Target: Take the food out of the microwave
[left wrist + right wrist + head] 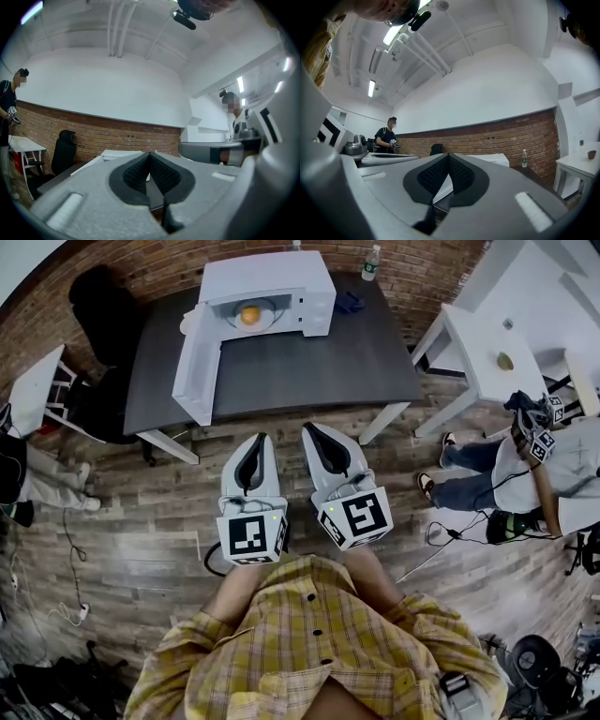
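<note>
A white microwave [272,292] stands at the back of a dark table [309,362], its door [197,362] swung open to the left. Inside, a round orange food item [249,315] lies on a white plate [265,308]. My left gripper [261,439] and right gripper [309,427] hang side by side over the wooden floor, short of the table's front edge and pointing level towards it. Both are shut with nothing between the pads. Past the left gripper [150,154] the microwave [117,153] shows low and far. The right gripper [449,155] also has the microwave [492,158] behind it.
A black office chair [103,306] stands at the table's left end. A water bottle [372,262] and a dark blue item [349,302] sit right of the microwave. A white table [487,352] and a seated person [506,474] holding grippers are at the right. Cables lie on the floor.
</note>
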{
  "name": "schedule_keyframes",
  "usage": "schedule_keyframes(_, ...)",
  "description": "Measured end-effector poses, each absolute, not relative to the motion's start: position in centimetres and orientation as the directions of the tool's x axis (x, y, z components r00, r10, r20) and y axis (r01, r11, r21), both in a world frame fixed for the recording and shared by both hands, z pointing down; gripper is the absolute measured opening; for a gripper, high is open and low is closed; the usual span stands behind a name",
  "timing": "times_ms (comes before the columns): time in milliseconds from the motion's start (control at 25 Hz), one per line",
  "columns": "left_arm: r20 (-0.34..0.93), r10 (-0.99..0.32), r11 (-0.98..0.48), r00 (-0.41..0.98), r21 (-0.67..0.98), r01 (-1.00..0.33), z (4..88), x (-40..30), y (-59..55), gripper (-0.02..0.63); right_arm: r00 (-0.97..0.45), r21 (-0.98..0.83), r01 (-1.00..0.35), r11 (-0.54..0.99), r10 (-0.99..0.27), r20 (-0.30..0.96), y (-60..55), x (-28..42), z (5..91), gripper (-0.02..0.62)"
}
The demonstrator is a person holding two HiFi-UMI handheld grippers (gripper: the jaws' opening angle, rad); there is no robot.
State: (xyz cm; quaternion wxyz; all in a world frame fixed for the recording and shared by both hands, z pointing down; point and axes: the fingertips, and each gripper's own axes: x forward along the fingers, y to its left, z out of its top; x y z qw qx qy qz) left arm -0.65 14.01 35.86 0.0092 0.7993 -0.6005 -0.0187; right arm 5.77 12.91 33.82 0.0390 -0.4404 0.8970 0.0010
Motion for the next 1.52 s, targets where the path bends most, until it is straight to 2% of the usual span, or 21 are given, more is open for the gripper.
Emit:
schedule_keyframes(760,-0.013,-0.953,-0.303,0.304,0.089,-0.949,33.9,-6.3,-4.5,0.002,-0.572,0.005,-0.82,0.572,-0.819,-0.032,-5.1,-0.3,32.5,0.0)
schedule_keyframes(1200,-0.014,-0.945,-0.326,0.326,0.073,-0.943,33.8,-8.2,-9.4,0.0,-0.529,-0.011,-0.848,0.53,-0.848,-0.022,-10.4,-2.0,32.9,0.0)
schedule_keyframes(1520,0.01,-0.946,-0.32,0.324,0.127,-0.939,34.9,-7.8,-12.9,0.0,-0.544,-0.016,-0.839,0.544,-0.839,-0.004,-13.9,-1.8,33.3,0.0)
